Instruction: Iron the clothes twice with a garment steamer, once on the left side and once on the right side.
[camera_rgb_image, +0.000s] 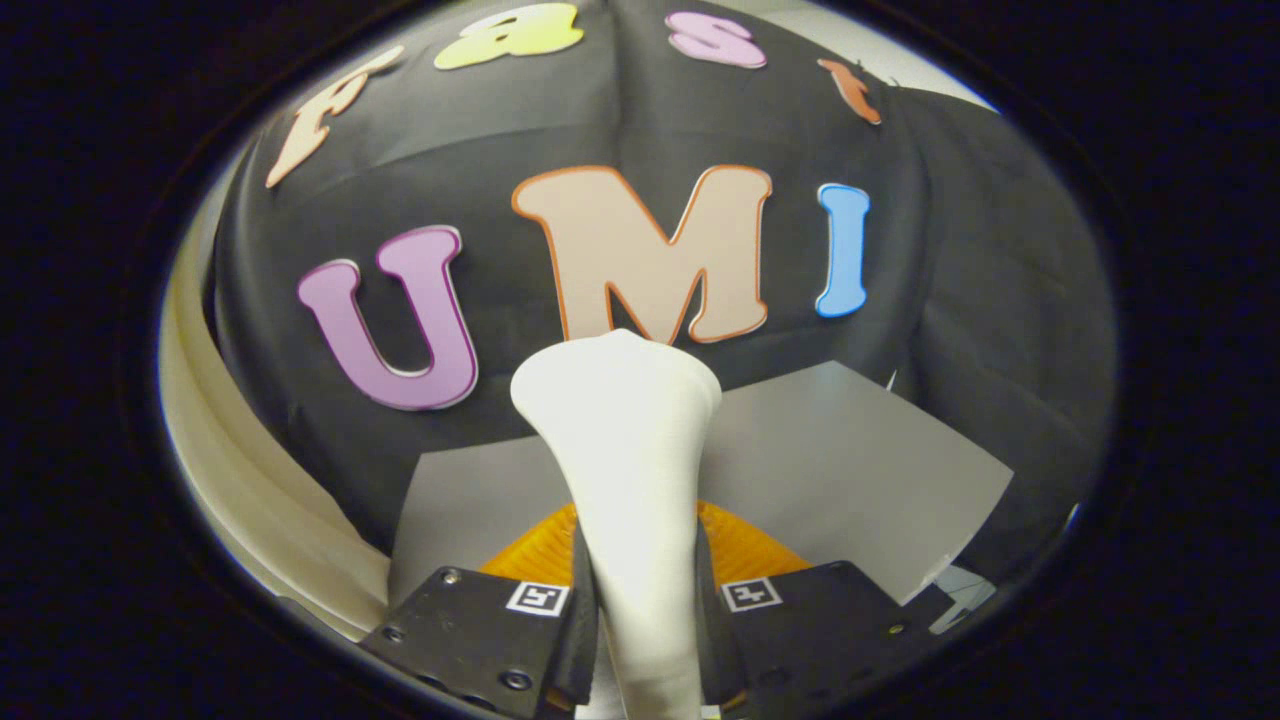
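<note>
The garment steamer (625, 470) is filling the gap between the fingers of the gripper (645, 620), which are pressing on its neck, and blocking the 12 o'clock line, while bare grey table (880, 480) is lying open toward 2 o'clock before the black cloth wall (1000, 300).

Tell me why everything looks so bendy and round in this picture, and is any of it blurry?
In the gripper view, the fisheye lens bulges the black cloth wall and curves the grey table. The white steamer, pinched between the gripper's fingers, looks big and slightly soft because it is so close. Lighting is even, with no strong glare.
</note>
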